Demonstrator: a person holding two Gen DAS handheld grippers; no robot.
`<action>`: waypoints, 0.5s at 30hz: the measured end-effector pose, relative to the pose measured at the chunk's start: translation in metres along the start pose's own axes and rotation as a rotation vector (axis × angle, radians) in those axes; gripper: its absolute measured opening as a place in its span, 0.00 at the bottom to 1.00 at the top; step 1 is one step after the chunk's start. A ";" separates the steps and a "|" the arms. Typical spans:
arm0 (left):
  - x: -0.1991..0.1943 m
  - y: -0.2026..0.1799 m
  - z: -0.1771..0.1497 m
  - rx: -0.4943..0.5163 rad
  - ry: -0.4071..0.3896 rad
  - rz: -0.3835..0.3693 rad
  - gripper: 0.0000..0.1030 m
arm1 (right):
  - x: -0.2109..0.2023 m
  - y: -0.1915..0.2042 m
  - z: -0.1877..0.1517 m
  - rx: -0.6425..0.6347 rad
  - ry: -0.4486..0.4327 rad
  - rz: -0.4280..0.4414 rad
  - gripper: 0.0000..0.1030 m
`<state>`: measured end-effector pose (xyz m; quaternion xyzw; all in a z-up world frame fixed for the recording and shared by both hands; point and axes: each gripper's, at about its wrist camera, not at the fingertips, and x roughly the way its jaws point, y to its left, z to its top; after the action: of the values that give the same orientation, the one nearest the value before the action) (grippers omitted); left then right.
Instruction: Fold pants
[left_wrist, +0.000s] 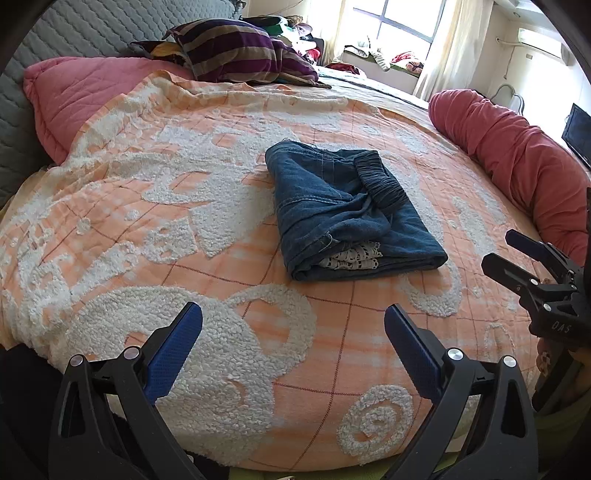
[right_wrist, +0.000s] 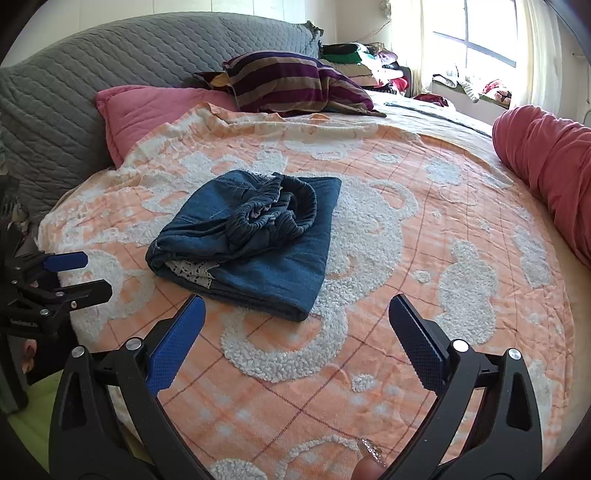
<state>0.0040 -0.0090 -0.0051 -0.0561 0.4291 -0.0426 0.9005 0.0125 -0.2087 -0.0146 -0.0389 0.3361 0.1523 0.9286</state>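
Observation:
Blue denim pants (left_wrist: 347, 210) lie folded into a compact bundle on the orange and white bedspread (left_wrist: 166, 206), elastic waistband on top and white lace lining showing at the near edge. They also show in the right wrist view (right_wrist: 255, 240). My left gripper (left_wrist: 293, 321) is open and empty, held back from the pants near the bed's front edge. My right gripper (right_wrist: 297, 314) is open and empty, just in front of the bundle. Each gripper shows in the other's view: the right (left_wrist: 498, 251), the left (right_wrist: 94, 275).
A pink pillow (left_wrist: 74, 96) and a striped pillow (left_wrist: 236, 51) lie at the head of the bed by the grey quilted headboard (right_wrist: 74, 77). A red rolled blanket (left_wrist: 517, 158) lies along the right edge. Clothes pile up (right_wrist: 369, 62) by the window.

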 end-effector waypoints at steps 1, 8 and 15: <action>0.000 0.000 0.000 -0.001 0.000 0.000 0.96 | 0.000 0.000 0.000 0.000 0.000 -0.002 0.91; -0.002 -0.001 0.001 -0.009 -0.013 -0.007 0.96 | -0.001 0.000 0.000 -0.001 0.003 0.000 0.91; -0.003 -0.002 0.001 -0.005 -0.013 0.001 0.96 | -0.003 -0.002 -0.001 0.003 0.002 -0.004 0.91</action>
<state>0.0027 -0.0103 -0.0019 -0.0586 0.4234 -0.0409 0.9031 0.0103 -0.2115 -0.0141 -0.0384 0.3372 0.1498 0.9287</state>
